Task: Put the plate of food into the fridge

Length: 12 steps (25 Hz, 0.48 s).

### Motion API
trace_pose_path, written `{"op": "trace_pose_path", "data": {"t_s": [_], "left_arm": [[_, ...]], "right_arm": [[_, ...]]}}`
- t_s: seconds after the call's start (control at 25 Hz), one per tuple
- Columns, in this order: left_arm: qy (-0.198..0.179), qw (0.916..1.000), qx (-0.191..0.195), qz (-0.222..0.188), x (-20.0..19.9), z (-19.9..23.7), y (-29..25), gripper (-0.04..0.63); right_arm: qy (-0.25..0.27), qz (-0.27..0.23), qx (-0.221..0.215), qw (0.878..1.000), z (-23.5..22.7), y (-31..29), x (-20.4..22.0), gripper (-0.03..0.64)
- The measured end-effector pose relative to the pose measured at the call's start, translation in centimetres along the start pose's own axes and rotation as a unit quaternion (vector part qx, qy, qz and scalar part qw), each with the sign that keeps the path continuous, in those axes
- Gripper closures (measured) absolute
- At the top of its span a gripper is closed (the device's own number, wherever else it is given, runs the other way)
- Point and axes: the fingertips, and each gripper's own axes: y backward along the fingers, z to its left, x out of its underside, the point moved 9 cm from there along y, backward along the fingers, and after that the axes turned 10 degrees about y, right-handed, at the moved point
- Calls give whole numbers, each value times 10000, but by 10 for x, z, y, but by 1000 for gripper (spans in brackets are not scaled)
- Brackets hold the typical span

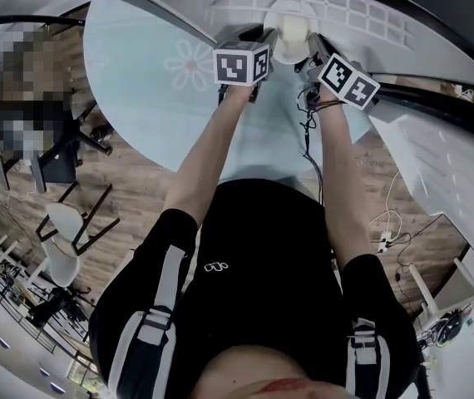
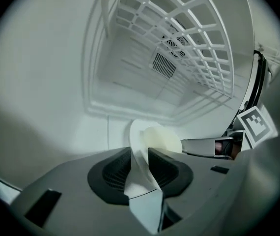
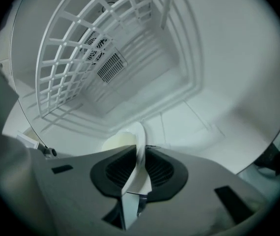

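A white plate [image 1: 291, 50] with a pale cream food [image 1: 293, 28] on it is inside the white fridge, low over its floor [image 2: 56, 107]. My left gripper [image 2: 140, 167] has the plate's rim [image 2: 136, 136] between its jaws, with a narrow gap showing beside the right pad, so it stands open. The food [image 2: 162, 139] lies just past the rim. My right gripper [image 3: 139, 168] is shut on the opposite rim [image 3: 140, 134], and the food [image 3: 116, 142] shows to its left. In the head view the left gripper [image 1: 259, 38] and right gripper [image 1: 313, 50] flank the plate.
A white wire shelf [image 2: 189, 48] hangs above the plate, with a vent on the back wall [image 3: 111, 66]. The open fridge door [image 1: 441, 160] stands at the right. A round glass table [image 1: 137, 90] is at the left, with chairs [image 1: 62, 223] beyond and cables [image 1: 387, 231] on the floor.
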Motion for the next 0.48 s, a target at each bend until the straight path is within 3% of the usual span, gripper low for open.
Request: {"op": "trace_pose_path", "data": {"t_s": [0.16,0.28,0.4,0.48], "left_arm": [[-199,9989,56,-427,-10,-5,14,469],[-384,9962,169,-767,-16,-15,32,474],[-529,9924,253,-1082,-21,-30,57,567],[-585,9893,342,-1290,-23,-40,76,591]], "right_arm": [[499,-139,216,9984,3,8,-8,535],[888,-243,86,9957,11,19,-11,529],[1253,-564,-153,9904,27,39,-20,536],[1570,-857,-293,9834,44,55,-28,598]]}}
